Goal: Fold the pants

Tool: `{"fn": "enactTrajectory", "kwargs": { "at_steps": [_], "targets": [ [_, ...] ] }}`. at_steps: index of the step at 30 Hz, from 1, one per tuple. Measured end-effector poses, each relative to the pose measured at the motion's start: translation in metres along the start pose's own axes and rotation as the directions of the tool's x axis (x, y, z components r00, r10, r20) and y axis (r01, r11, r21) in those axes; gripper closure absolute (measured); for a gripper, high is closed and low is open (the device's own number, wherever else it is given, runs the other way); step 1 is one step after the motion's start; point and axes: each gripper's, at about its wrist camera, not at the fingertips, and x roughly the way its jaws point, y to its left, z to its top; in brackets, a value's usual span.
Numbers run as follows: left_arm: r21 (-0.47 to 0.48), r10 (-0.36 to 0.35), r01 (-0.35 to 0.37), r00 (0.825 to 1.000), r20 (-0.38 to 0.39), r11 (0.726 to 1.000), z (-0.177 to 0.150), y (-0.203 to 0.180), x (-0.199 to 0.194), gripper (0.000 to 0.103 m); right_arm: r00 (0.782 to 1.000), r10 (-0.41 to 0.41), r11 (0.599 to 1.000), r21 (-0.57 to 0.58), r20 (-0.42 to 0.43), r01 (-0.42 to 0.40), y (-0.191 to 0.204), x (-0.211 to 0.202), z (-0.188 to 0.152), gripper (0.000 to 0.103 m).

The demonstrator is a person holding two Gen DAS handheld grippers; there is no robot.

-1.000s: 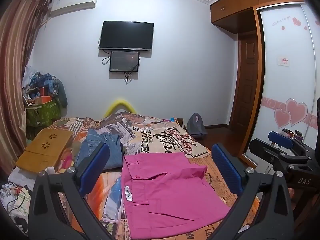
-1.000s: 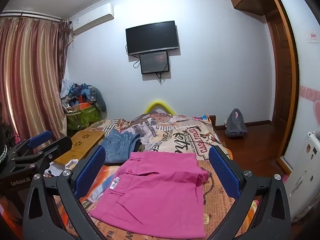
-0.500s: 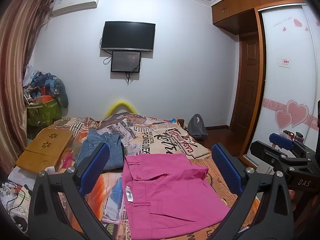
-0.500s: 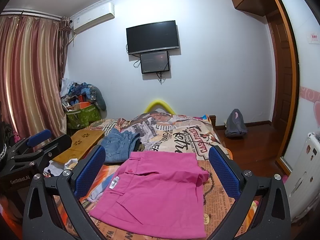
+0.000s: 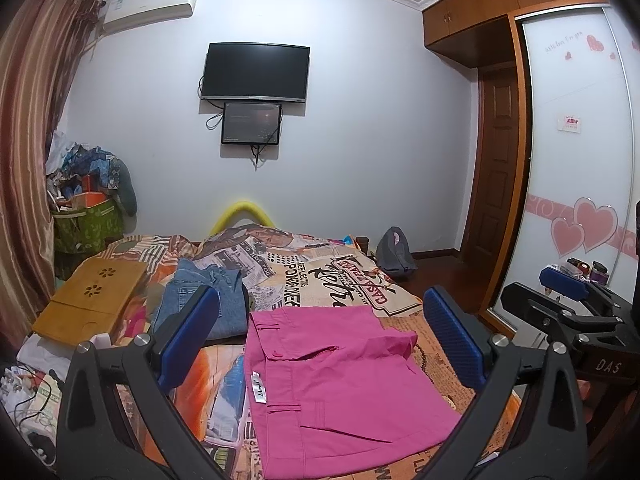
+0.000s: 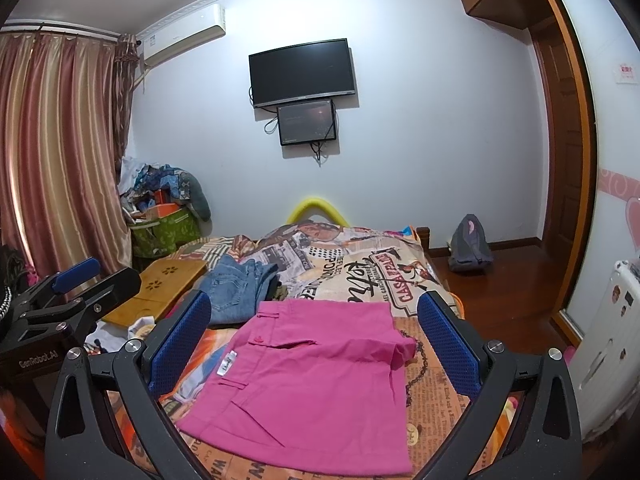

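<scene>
The pink pants [image 5: 336, 384] lie folded into a flat square on the patterned bedspread [image 5: 320, 276], waistband to the left with a white label. They also show in the right wrist view [image 6: 316, 380]. My left gripper [image 5: 320, 340] is open and empty, held above and in front of the pants. My right gripper [image 6: 316, 344] is open and empty, likewise raised over them. Each gripper shows at the edge of the other's view: the right one [image 5: 568, 312] and the left one [image 6: 64, 292].
Folded blue jeans [image 5: 208, 304] lie behind the pink pants to the left. A wooden lap tray [image 5: 92, 300] sits at the bed's left side. Cables and clutter [image 5: 28, 396] lie near left. A grey backpack [image 5: 394, 254] rests on the floor by the wardrobe.
Both grippers have drifted slightly up and back from the pants. The pants have not moved and both grippers stay open.
</scene>
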Motion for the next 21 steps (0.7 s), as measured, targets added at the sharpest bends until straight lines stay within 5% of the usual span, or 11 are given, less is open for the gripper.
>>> {"fn": "enactTrajectory", "kwargs": {
  "at_steps": [21],
  "targets": [
    [0.000, 0.004, -0.004, 1.000, -0.001, 1.000, -0.0011, 0.0006, 0.0006, 0.000, 1.000, 0.000, 1.000, 0.001, -0.005, 0.000, -0.0007, -0.0020, 0.0000, 0.000]
  ]
}}
